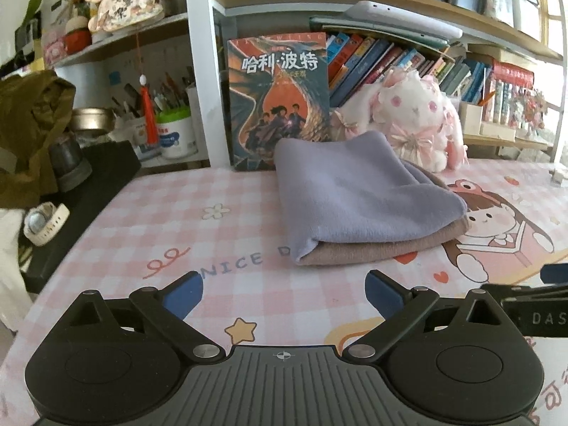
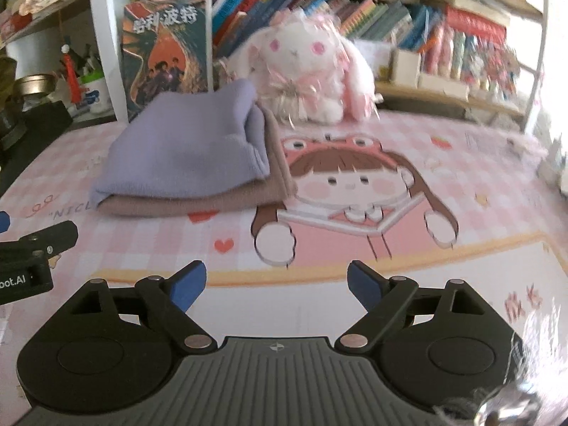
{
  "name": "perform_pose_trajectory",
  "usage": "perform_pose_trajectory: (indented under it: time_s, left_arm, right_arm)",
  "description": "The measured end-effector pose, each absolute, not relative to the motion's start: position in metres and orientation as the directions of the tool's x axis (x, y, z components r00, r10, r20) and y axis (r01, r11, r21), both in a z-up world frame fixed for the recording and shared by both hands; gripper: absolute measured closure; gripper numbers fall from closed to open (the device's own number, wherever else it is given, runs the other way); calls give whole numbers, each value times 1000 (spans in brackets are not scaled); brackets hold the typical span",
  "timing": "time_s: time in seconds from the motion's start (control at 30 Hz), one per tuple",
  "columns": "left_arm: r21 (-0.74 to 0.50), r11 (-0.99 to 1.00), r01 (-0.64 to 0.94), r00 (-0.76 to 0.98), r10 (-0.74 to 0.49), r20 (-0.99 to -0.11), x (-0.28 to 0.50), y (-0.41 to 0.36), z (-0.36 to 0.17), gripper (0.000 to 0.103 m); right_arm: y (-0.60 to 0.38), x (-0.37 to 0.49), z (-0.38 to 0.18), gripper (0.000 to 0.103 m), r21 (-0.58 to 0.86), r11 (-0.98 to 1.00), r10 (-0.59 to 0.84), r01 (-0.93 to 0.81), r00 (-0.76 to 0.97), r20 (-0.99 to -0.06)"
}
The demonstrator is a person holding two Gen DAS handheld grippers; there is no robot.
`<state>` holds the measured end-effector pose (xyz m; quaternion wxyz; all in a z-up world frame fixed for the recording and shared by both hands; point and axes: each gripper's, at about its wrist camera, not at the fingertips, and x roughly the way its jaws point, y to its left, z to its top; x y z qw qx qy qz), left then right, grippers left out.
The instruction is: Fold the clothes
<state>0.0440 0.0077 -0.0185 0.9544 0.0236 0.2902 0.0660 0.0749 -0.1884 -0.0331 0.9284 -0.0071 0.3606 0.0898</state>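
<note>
- A folded lilac cloth (image 1: 358,195) is seen lying on top of a folded brown cloth (image 1: 376,245), the two forming a small stack on the pink checked desk mat (image 1: 149,227).
- The stack is placed toward the back of the mat, just in front of an upright book with a dragon cover (image 1: 280,99) and beside a white-and-pink plush rabbit (image 1: 415,117).
- In the right wrist view the lilac cloth (image 2: 184,152) is found left of centre, with the brown cloth (image 2: 198,206) showing under its near and right edges, next to the cartoon girl printed on the mat (image 2: 355,184).
- The left gripper (image 1: 284,294) is held short of the stack; its blue-padded fingers are spread wide, with only mat between them.
- The right gripper (image 2: 277,285) is likewise held with fingers wide apart over the mat, nothing gripped and well clear of the cloths.
- A white wristwatch (image 1: 44,223) is seen on a black surface at the left edge of the mat.
</note>
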Motion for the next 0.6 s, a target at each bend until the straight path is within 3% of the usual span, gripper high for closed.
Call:
perform_pose_trajectory:
  time_s: [0.6]
  left_arm:
    - [59, 994, -87, 800, 106, -591, 43, 7, -19, 3]
  right_arm:
    - [-191, 64, -28, 15, 32, 986, 142, -162, 736, -662]
